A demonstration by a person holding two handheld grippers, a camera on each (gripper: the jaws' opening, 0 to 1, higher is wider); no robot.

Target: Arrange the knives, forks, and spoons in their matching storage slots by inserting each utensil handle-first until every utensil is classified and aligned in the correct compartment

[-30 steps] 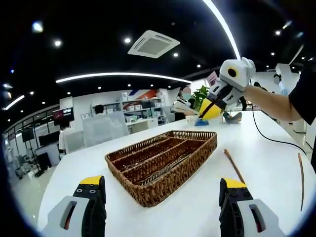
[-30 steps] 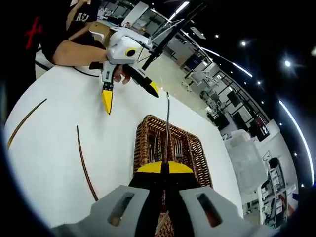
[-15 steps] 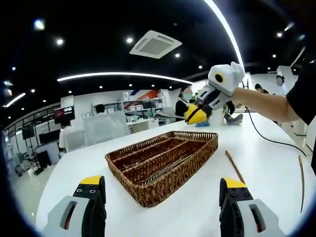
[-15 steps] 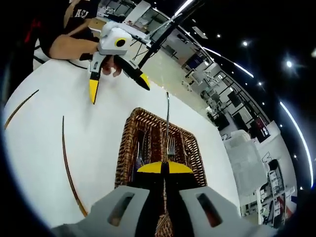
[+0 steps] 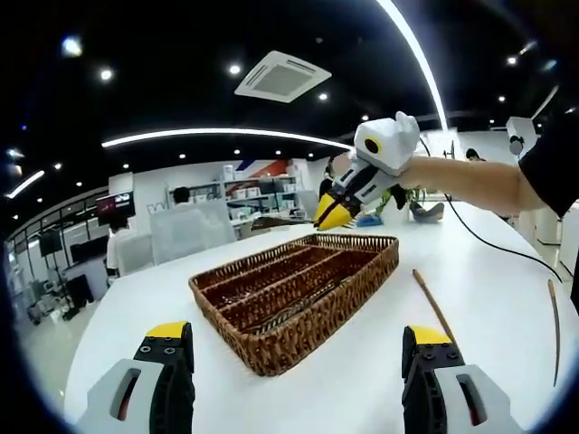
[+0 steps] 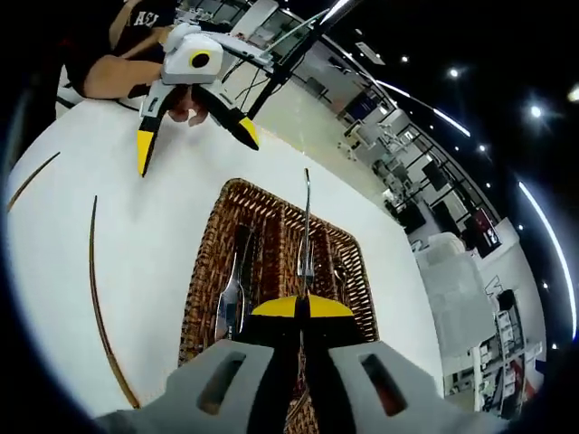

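My right claw (image 6: 301,307) is clamped on a utensil (image 6: 307,231), its handle pointing out over the wicker tray (image 6: 206,271); since a second ago it has come further over the tray, now above the middle slots. A knife (image 6: 232,287) lies in the left slot. My left claw (image 5: 294,348) stays apart, low over the white tabletop (image 5: 488,298). Two chopsticks (image 5: 431,303) lie beside the tray.
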